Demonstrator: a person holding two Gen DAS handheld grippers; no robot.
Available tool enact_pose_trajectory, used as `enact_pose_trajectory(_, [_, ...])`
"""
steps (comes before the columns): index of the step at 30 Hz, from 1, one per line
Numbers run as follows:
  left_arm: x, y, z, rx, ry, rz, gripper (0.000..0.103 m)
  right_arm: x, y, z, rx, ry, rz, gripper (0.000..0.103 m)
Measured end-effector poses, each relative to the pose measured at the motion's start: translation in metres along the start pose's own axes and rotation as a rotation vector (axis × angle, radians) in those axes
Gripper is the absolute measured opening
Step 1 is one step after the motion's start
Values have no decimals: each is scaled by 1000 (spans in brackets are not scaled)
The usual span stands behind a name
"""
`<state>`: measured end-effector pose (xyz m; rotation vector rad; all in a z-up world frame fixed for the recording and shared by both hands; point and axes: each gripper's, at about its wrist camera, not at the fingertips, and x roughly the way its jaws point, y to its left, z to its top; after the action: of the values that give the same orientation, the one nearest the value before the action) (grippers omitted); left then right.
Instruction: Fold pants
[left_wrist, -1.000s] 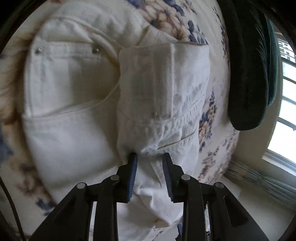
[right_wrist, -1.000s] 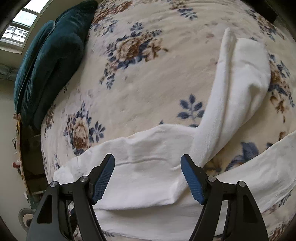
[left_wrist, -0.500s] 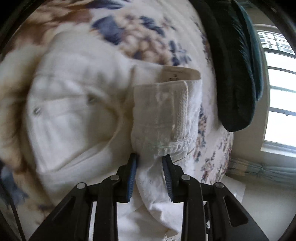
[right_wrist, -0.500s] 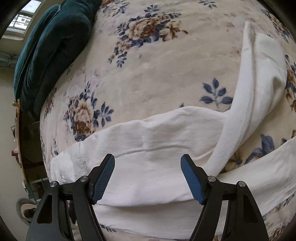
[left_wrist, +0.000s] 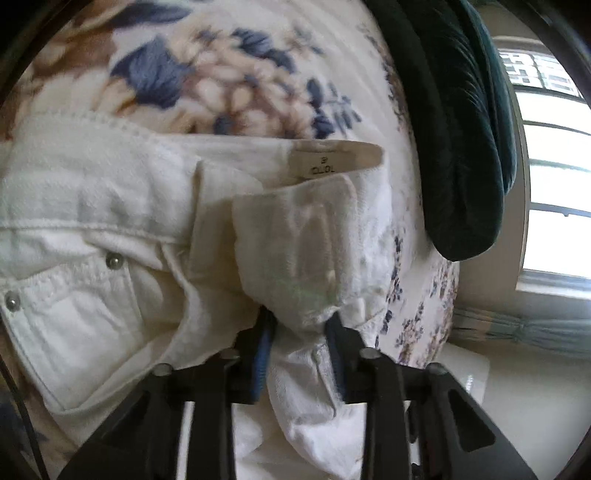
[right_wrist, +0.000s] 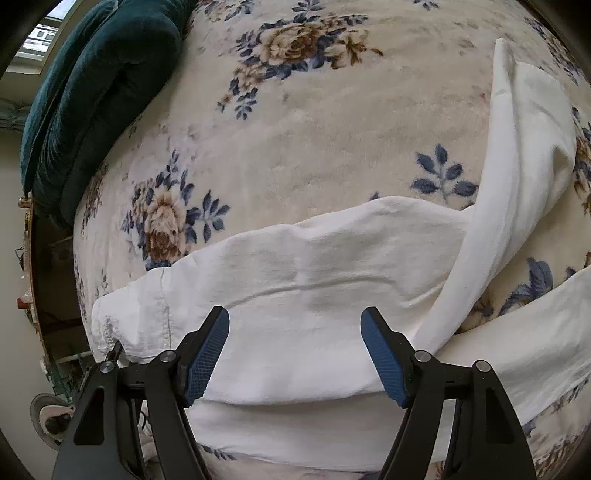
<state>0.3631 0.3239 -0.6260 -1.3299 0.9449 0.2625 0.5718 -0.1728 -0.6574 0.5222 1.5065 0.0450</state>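
Where the left wrist view looks down: left gripper (left_wrist: 299, 332) clamped on a bunched waistband fold of the pants (left_wrist: 110, 236), spreading to centre left. Right wrist view: right gripper (right_wrist: 295, 350) agape, empty, above a trouser leg (right_wrist: 314, 280) running crosswise, lower centre.

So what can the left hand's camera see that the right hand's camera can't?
Only the left view shows the waist end of the white pants: the inside label, the pocket rivets, and the left gripper shut on a bunch of that fabric.

Only the right view shows a pant leg lying across the bed, its hem, and the right gripper open above it, holding nothing.

Both show the floral blanket, the dark green pillows and a window.
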Motion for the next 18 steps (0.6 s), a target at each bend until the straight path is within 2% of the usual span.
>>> enact_pose_trajectory(4, [-31, -17, -10, 73, -56, 28, 5, 2, -4, -3, -5, 1, -14, 76])
enact_pose_trajectory(7, [-66, 8, -23, 24, -79, 66, 5, -3, -6, -7, -17, -14, -19, 76])
enact_pose_trajectory(9, [-68, 46, -32, -22, -65, 180, 5, -6, -10, -11, -6, -19, -17, 76])
enact_pose_trajectory(11, [-64, 62, -38, -36, -30, 223, 9, -7, -13, -13, 11, -10, -13, 76])
enact_pose_trajectory(13, [-66, 49, -45, 8, -25, 291, 10, -9, -15, -13, 16, -9, -7, 76])
enact_pose_trajectory(15, [-66, 14, -57, 137, 16, 440, 12, -15, -15, -11, 12, -28, -13, 76])
enact_pose_trajectory(16, [-67, 5, -63, 171, 25, 486, 15, -20, -16, -8, 10, -41, -10, 76])
enact_pose_trajectory(18, [-79, -18, -85, 265, 15, 646, 22, -33, -22, -1, 17, -66, -20, 76])
